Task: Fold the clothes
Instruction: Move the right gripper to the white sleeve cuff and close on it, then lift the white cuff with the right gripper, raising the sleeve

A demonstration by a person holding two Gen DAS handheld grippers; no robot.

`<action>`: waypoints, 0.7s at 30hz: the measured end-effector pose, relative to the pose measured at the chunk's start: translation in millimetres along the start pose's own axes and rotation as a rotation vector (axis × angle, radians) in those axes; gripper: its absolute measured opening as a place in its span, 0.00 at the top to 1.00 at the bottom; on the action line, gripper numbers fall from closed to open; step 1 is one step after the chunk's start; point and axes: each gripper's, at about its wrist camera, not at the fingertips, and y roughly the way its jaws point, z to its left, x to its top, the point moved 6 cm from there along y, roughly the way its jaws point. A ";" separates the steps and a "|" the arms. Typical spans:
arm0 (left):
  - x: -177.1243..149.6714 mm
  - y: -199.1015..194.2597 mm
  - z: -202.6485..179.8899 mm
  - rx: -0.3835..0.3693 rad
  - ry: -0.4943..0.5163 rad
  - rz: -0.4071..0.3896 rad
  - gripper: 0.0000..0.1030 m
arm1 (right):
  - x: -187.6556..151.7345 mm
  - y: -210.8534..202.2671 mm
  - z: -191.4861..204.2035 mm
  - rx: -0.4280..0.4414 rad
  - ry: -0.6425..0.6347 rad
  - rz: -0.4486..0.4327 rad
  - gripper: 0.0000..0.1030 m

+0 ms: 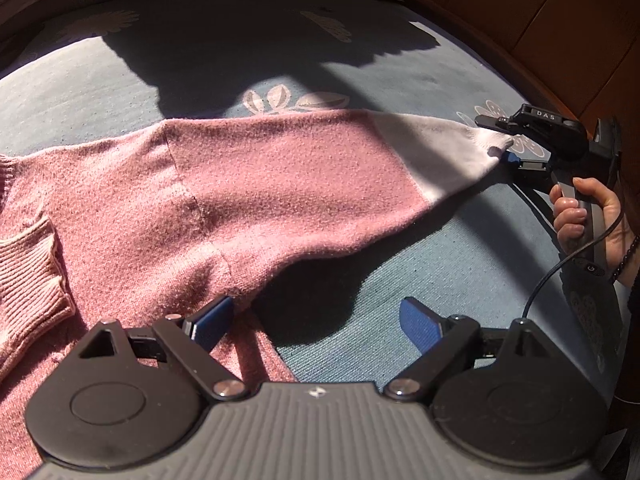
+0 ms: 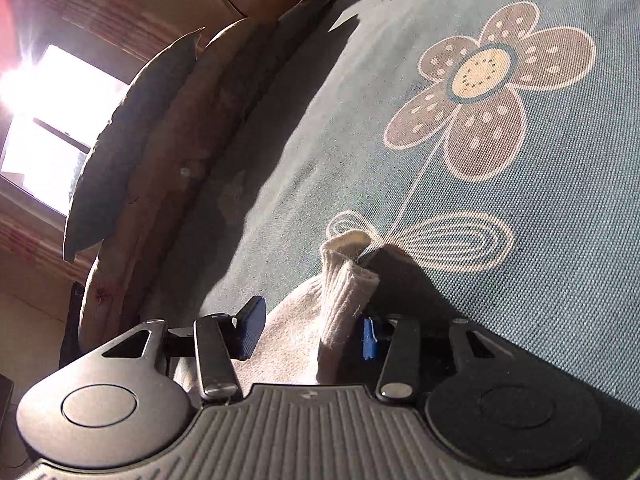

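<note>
The bed (image 1: 400, 60) under me is the biggest thing here, covered in a blue-grey sheet printed with pale flowers, half in hard sunlight and half in shadow. Along its far edge runs a brown wooden board (image 1: 540, 20), and in my right view a flat blue pillow (image 2: 120, 140) leans against a thicker beige one, with a bright window (image 2: 48, 120) behind them.

On the sheet lies the pink sweater (image 1: 132, 208), spread flat. Its body fills the left of my left view, with a ribbed cuff (image 1: 28, 276) folded in near the left edge. One sleeve (image 1: 300, 188) stretches out to the right, pink along most of its length and pale cream at the end.

My left gripper (image 1: 316, 326) hovers low over the armpit seam with its blue pads wide apart (one pad over pink knit, the other over bare sheet) and nothing between them.

My right gripper (image 2: 310, 336) is at the sleeve's pale end. The ribbed cream cuff (image 2: 348, 280) stands up between its pads, leaning against the right-hand one; the left-hand pad stands clear of the cloth, so the jaws are partly apart and not clamped. From the left view, that gripper sits at the sleeve's tip, a hand (image 1: 580, 216) wrapped around its handle.
</note>
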 end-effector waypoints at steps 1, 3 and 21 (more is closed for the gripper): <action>0.0 -0.3 0.8 0.002 -0.002 -0.001 0.12 | -0.6 0.8 4.4 -0.043 -0.041 0.007 0.63; -0.2 -1.5 2.8 0.006 -0.006 -0.004 0.12 | -1.7 3.3 11.6 -0.137 -0.120 0.016 0.88; -24.3 -70.0 40.7 0.101 -0.015 -0.074 0.12 | -32.0 -30.5 137.4 -0.231 -0.383 -0.005 0.90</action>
